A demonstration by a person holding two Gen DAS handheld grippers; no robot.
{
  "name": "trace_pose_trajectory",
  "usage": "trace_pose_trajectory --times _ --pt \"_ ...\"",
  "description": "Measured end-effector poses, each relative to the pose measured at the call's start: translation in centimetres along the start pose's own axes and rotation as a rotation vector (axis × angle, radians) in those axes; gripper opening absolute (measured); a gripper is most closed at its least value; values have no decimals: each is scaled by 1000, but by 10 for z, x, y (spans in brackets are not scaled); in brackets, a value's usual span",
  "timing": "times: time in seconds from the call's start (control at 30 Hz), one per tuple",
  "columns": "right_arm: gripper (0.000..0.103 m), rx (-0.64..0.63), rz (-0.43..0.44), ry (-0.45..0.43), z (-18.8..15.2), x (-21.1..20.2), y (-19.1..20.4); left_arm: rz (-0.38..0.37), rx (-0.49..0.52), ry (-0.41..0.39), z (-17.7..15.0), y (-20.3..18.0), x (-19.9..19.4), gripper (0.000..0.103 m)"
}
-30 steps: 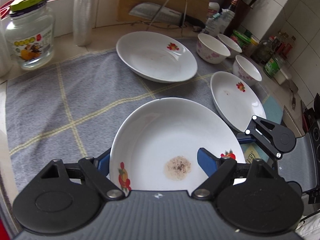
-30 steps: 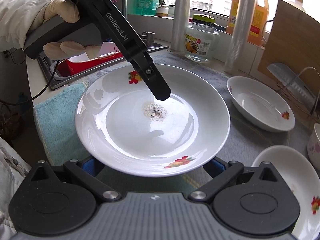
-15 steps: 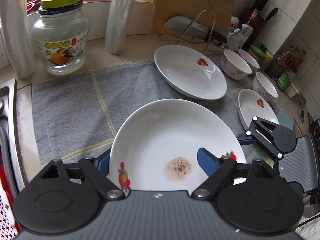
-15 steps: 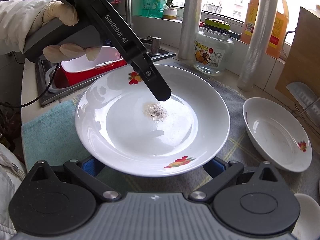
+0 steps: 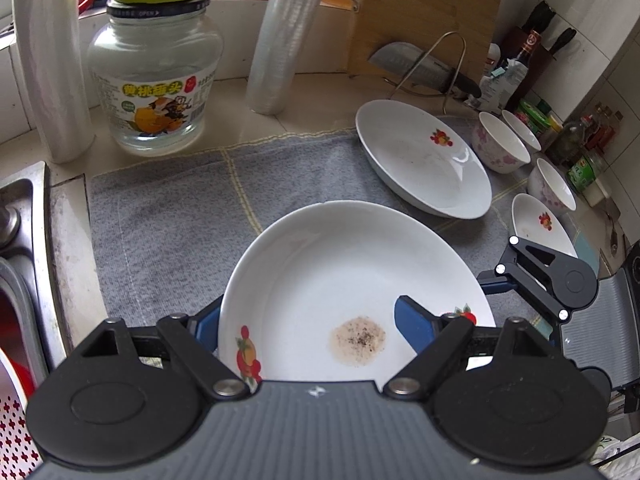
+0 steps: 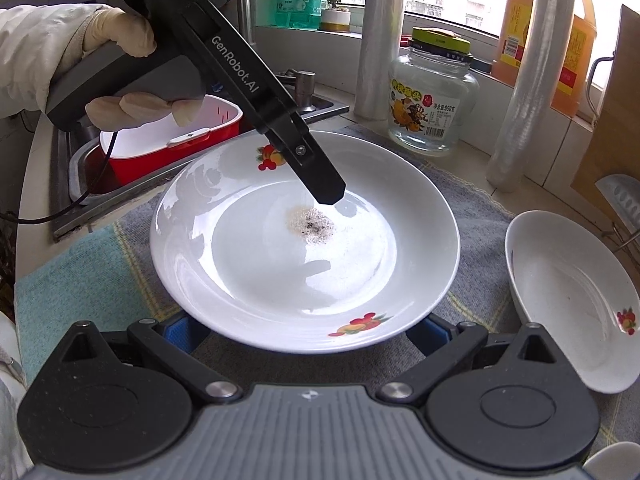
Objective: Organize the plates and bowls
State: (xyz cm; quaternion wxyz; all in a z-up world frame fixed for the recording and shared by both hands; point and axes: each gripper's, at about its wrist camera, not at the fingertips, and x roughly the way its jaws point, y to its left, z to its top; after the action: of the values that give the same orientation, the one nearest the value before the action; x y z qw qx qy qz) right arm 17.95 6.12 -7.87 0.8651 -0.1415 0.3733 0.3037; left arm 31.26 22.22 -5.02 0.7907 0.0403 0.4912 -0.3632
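**Soiled plate riding between two grippers above the counter mat**

I am carrying the large white plate (image 6: 304, 240) over the grey mat (image 5: 168, 232), and my left gripper (image 5: 308, 320) is pinching its rim: one blue finger (image 5: 412, 328) is lying on the inner face and the other is sitting under the outer edge, so the jaws are standing only narrowly apart, closed on the china. My right gripper (image 6: 304, 332) is reaching under the opposite rim; its blue fingers are showing on either side below the plate, but the plate is hiding the tips, so I cannot tell whether they are gripping or merely supporting.

The risk I am weighing is a slip. The glaze is looking slick, the left hold is covering only a small stretch of rim, and any tilt could be sending the plate sliding out of the pinch or knocking it into the second plate (image 5: 424, 160) lying near on the mat. If my two hands are drifting apart, the rim could be twisting free.

The plate is looking shallow and glossy, with fruit decals (image 6: 360, 324) on the rim and a brown speckled residue patch (image 6: 312, 224) near the centre.
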Motion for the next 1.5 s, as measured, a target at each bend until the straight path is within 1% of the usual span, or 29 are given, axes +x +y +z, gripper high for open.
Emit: trace_pose_trajectory --times 0.47,1.23,1.4,1.5 --pt "103 16 -2 18 7 15 -2 15 -15 1 7 21 11 85" --pt "103 21 18 41 16 21 -2 26 -34 13 0 26 11 85" --pt "103 2 1 48 16 25 2 33 -40 16 -4 27 12 85" --pt "103 16 12 47 17 25 2 33 -38 16 -5 26 11 86"
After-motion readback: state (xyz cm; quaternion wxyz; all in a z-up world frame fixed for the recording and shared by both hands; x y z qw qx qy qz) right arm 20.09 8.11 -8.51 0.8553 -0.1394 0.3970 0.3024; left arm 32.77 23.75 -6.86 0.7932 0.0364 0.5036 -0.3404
